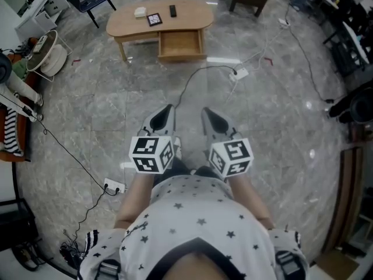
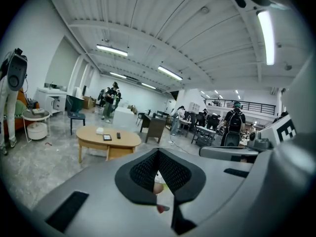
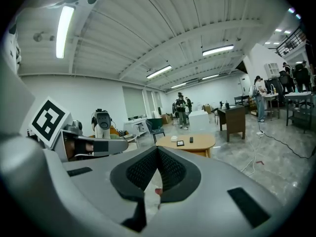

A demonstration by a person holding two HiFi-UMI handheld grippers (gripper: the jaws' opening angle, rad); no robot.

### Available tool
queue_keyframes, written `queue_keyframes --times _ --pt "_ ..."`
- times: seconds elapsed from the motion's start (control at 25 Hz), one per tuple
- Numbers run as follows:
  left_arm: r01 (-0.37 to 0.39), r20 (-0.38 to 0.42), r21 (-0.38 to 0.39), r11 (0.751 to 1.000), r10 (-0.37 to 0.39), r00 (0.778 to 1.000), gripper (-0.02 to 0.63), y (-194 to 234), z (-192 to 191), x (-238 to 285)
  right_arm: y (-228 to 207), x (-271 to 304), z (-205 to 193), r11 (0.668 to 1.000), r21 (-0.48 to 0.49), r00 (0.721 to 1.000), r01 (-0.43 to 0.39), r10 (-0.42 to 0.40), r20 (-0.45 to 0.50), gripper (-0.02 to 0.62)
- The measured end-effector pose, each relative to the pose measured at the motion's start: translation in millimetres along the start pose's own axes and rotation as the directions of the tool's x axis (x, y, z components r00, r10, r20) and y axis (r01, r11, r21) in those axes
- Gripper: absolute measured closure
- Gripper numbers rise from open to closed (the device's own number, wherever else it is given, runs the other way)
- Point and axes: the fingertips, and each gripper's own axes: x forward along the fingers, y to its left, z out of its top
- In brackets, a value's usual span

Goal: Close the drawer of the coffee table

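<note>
Fingers of the left gripper (image 1: 167, 111) and right gripper (image 1: 207, 113) are clenched on nothing, side by side before the person (image 1: 198, 226), probably because the open drawer (image 1: 182, 44) of the bench (image 1: 192, 13) lies well apart ahead.

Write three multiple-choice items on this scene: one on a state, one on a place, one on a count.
1. The drawer of the coffee table is:
A. shut flush
B. pulled out
C. lying on the floor

2. The black remote lies:
A. in the drawer
B. on the floor
C. on the tabletop

3. How many small things lie on the tabletop?
A. three
B. one
C. six

Answers:
1 B: the head view looks into its open inside, which juts out from under the top.
2 C: it lies on the wooden top, beside the square black device.
3 A: the white box, the square black device and the remote.
</note>
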Motion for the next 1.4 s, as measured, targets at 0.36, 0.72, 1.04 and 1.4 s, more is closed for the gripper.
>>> queue_keyframes --times 0.36,0.72,1.04,1.4 --pt "-0.004 -0.006 0.048 0.999 0.004 1.0 0.6 13 22 35 -15 39 15 0.999 -0.032 1.0 0.019 -0.019 -0.015 0.589" --pt "0.018 -0.019 0.066 0.998 -0.017 1.0 0.6 46 41 74 -25 87 32 1.0 -0.006 1.0 0.015 -0.015 -0.015 0.589" --pt "0.05 -0.034 0.062 0.997 -0.048 0.998 0.6 75 55 102 -26 125 42 1.0 -0.011 0.999 0.026 -0.026 -0.023 0.589" --pt "0.069 -0.052 0.069 0.995 -0.066 0.996 0.6 109 65 127 -26 166 49 0.999 -0.003 0.999 0.034 -0.034 -0.026 0.589"
